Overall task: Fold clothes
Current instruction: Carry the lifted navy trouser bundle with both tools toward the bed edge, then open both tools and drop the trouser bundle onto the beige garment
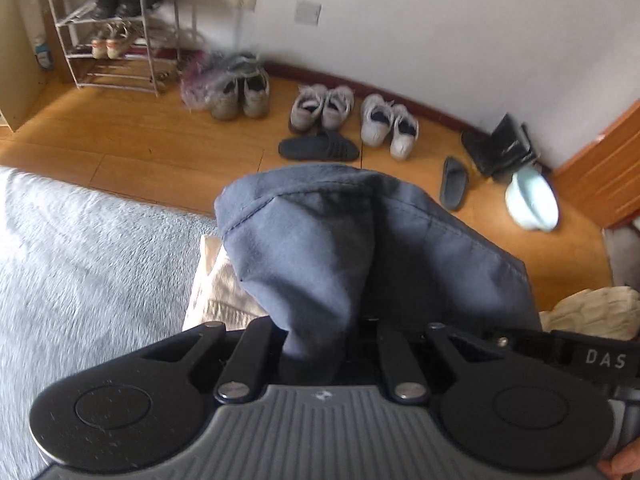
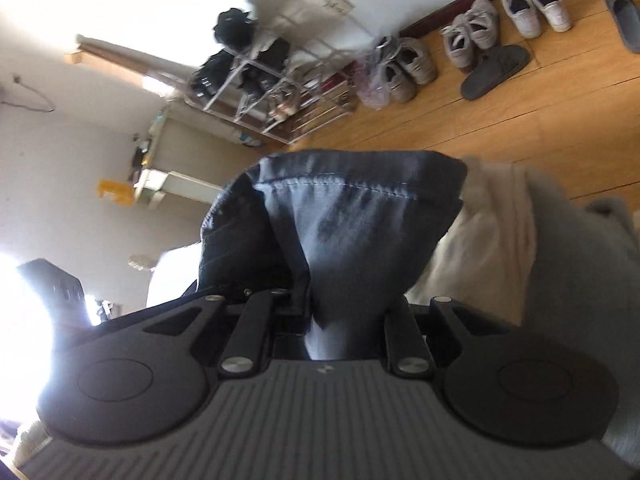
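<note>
A blue-grey garment (image 1: pixel 320 240) with a stitched hem is bunched up over my left gripper (image 1: pixel 324 336), which is shut on it; the cloth hides the fingertips. The same blue-grey garment (image 2: pixel 352 232) is draped over my right gripper (image 2: pixel 340 320), also shut on it, with its fingertips hidden. The right wrist view is tilted sideways. Both grippers hold the garment up above a grey fuzzy blanket (image 1: pixel 80 248). A cream garment (image 1: pixel 216 288) lies on the blanket under the blue one, and it shows in the right wrist view too (image 2: pixel 488 240).
Beyond the blanket edge is a wooden floor (image 1: pixel 140 140) with several pairs of shoes (image 1: pixel 320 108) and dark slippers (image 1: pixel 318 148) along the white wall. A white wire shoe rack (image 1: pixel 112 28) stands at far left. A pale blue basin (image 1: pixel 532 200) sits near a wooden door.
</note>
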A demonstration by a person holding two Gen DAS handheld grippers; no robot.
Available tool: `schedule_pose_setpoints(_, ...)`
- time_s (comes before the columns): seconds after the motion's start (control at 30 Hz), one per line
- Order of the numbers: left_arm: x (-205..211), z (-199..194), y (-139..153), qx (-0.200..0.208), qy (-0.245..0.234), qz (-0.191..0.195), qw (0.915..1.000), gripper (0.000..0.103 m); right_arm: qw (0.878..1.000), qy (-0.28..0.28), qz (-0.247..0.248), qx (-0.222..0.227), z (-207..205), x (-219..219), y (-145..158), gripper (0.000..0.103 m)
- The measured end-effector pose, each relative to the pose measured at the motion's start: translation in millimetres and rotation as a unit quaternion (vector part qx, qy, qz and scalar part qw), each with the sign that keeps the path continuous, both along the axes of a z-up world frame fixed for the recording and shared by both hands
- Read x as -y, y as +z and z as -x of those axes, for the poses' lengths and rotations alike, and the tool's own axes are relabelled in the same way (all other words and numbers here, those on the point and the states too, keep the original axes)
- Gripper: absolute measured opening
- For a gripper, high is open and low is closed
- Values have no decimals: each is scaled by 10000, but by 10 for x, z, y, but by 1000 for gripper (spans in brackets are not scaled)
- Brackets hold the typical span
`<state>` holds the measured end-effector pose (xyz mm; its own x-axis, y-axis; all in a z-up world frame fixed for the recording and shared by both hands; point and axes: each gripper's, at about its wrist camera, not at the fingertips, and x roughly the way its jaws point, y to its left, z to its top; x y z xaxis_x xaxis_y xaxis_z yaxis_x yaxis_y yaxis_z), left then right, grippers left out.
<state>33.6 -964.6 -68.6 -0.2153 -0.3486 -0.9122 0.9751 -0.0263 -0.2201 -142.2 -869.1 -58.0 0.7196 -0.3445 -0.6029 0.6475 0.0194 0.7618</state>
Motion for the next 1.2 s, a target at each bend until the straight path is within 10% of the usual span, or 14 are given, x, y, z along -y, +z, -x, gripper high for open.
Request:
schedule_pose_setpoints(0.37,167,-397,-140,-346,503,-290,9977,56,9979,527,111,-357,-60,258,-424,16)
schedule_pose_setpoints(0.63,1,-819,145,-302,1175,151,9925,60,9890,1228,234,-793,7,463,-363,43)
schedule_pose_setpoints(0.87,-503,-952,519,265,2037,846,9750,64,9822,786,697,-1557,276,332,61,54)
schedule_pose_setpoints(0.97,-867,-931,601,367,2342,945,9669,66,9642,561,1798,-1868,282,149,456,51)
schedule_pose_setpoints(1.2,-1486,-530,379,-92,2619,689,9626,65,9094,2315,3006,-1701,-661,225,486,40)
